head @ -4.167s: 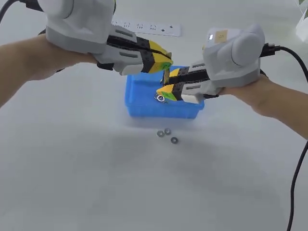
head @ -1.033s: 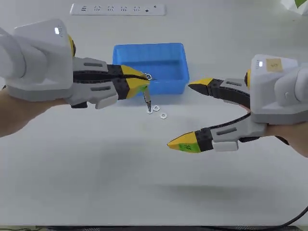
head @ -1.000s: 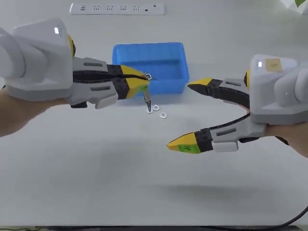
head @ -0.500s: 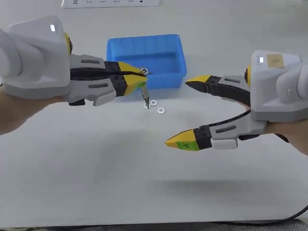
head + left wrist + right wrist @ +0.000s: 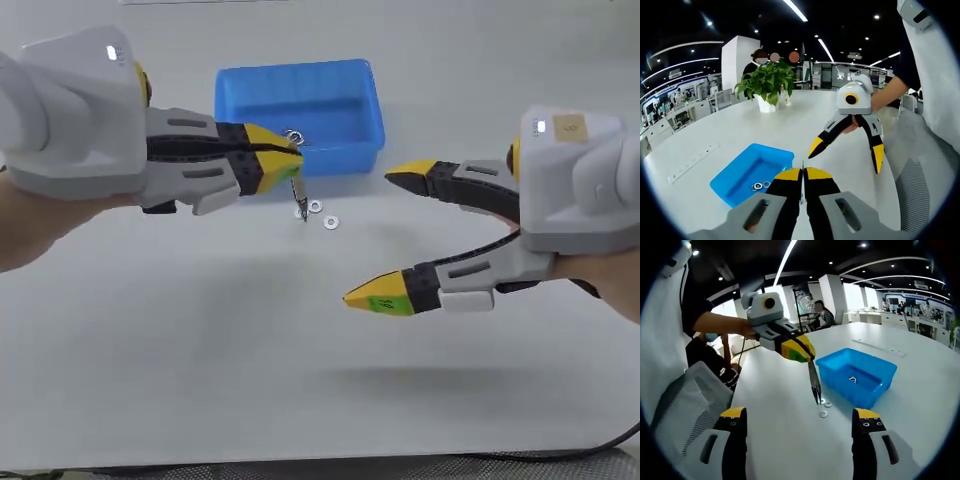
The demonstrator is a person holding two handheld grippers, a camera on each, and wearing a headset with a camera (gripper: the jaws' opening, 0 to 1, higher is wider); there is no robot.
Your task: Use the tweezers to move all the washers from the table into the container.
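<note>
Blue plastic: the container (image 5: pixel 340 112) sits toward the far edge of the tabletop (image 5: pixel 200 330), with a few washers (image 5: pixel 759 186) already inside by its near wall. The loose washers (image 5: pixel 331 222) lie on the tabletop just outside that wall. State: left gripper (image 5: pixel 296 160) is clenched on the tweezers (image 5: pixel 298 195), which hang tip-down with the tips at the loose washers. Can't tell if one is pinched, too small. The right gripper (image 5: pixel 370 237) is spread wide, empty, off toward the right edge and apart from the washers.

Risks, my guess:
- Flat washers skid on the smooth top if the tips come in steep.
- The tweezers twist in the jaws, since only their upper end is held.
- A weak pinch drops the washer short of the wall on the lift.
</note>
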